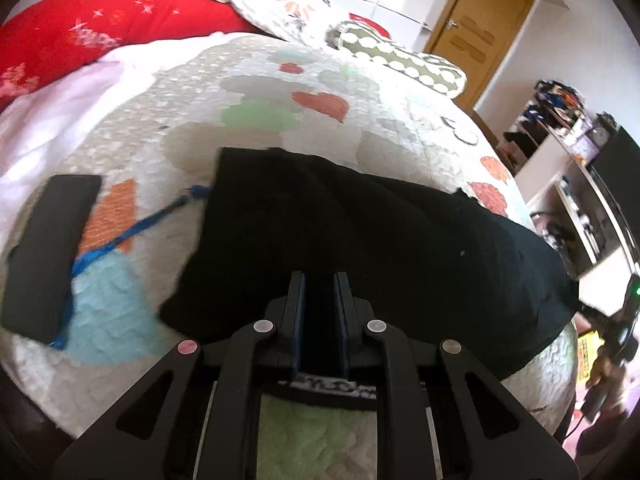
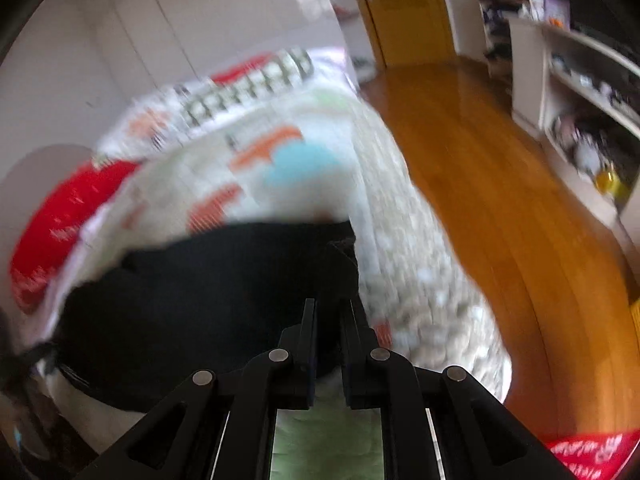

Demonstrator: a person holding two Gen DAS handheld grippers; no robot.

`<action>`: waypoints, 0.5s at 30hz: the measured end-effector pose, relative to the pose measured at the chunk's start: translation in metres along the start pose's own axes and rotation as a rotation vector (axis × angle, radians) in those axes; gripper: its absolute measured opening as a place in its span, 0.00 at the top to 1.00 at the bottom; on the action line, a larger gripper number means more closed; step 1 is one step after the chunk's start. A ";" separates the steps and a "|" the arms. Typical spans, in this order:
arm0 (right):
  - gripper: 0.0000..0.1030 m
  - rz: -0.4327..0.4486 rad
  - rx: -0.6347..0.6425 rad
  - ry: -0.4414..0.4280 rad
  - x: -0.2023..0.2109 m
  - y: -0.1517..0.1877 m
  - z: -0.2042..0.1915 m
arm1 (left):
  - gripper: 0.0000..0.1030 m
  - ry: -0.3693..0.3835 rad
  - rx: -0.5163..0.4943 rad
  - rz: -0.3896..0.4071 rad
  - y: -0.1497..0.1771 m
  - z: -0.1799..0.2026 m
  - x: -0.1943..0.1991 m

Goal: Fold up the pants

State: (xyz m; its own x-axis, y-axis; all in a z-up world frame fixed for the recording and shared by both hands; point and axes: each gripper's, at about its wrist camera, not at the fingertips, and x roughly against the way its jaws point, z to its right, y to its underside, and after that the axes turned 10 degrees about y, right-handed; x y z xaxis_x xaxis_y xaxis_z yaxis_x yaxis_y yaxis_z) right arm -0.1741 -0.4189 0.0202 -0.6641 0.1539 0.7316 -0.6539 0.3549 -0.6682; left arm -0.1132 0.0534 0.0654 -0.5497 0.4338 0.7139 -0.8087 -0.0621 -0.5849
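Note:
The black pants [image 1: 360,236] lie folded into a long strip across the patterned quilt. My left gripper [image 1: 320,280] is over the near edge of the pants, jaws a small gap apart with nothing clearly between them. In the blurred right wrist view the pants [image 2: 208,300] fill the lower left. My right gripper [image 2: 329,306] is at the pants' right end, jaws slightly apart, dark cloth behind the gap; whether it pinches cloth is unclear.
A black flat case [image 1: 48,248] with a blue strap [image 1: 120,236] lies on the quilt [image 1: 260,112] left of the pants. Red blanket [image 1: 100,28] and pillows [image 1: 288,4] sit at the back. The bed edge drops to a wooden floor [image 2: 500,184]; shelves [image 2: 580,92] stand at right.

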 end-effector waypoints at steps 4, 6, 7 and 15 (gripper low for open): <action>0.89 0.015 -0.047 -0.008 0.000 0.002 0.011 | 0.87 -0.032 0.006 0.046 0.000 -0.008 0.025; 0.81 0.031 -0.064 -0.012 0.010 0.001 0.019 | 0.85 -0.049 0.025 0.058 -0.001 -0.016 0.032; 0.78 0.043 -0.054 -0.004 0.015 -0.001 0.017 | 0.81 -0.058 0.039 0.062 -0.002 -0.020 0.034; 0.61 0.093 0.193 -0.162 0.042 0.004 -0.058 | 0.55 -0.060 0.089 0.072 -0.006 -0.030 0.022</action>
State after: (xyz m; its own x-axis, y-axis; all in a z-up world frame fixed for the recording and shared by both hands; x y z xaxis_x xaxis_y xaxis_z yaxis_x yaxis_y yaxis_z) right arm -0.1839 -0.3570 0.0561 -0.7640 0.0225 0.6448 -0.6337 0.1618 -0.7565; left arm -0.1140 0.0899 0.0729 -0.6166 0.3711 0.6943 -0.7805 -0.1722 -0.6010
